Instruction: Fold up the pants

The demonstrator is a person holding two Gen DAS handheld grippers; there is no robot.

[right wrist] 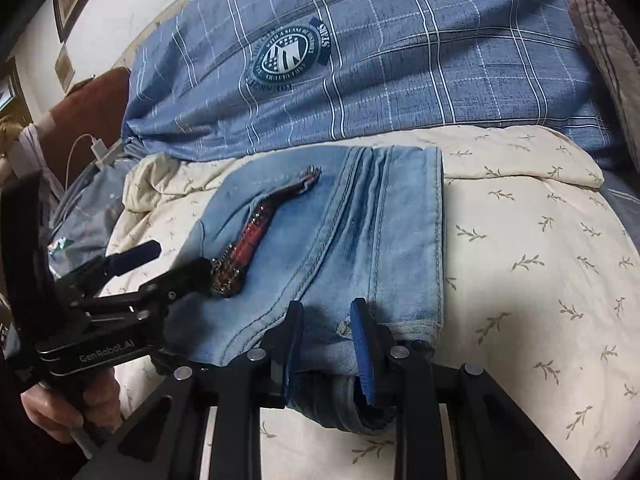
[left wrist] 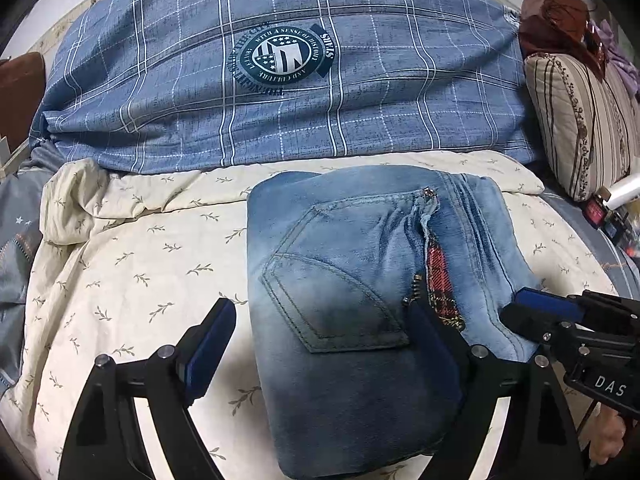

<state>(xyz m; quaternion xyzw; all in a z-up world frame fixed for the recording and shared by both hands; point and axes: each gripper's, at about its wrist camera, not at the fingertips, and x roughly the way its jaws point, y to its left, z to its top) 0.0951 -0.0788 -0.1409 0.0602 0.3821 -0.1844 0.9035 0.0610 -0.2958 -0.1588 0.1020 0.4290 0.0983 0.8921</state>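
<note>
Light blue jeans (left wrist: 352,272) lie folded into a compact bundle on the cream leaf-print bedsheet (left wrist: 132,264), back pocket up, with a red plaid lining strip (left wrist: 440,280) showing at the zipper. My left gripper (left wrist: 320,340) is open, its fingers straddling the bundle's near left part. My right gripper (right wrist: 326,344) is partly open, its blue pads (right wrist: 362,344) either side of the jeans' (right wrist: 360,232) near folded edge, not clamped. It also shows in the left wrist view (left wrist: 548,308), and the left gripper shows in the right wrist view (right wrist: 160,264).
A blue plaid duvet (left wrist: 280,80) with a round emblem is piled behind the jeans. A striped pillow (left wrist: 580,128) stands at the right, small items (left wrist: 608,212) below it. A brown headboard (right wrist: 92,104) and charger cable (right wrist: 96,148) are at the left.
</note>
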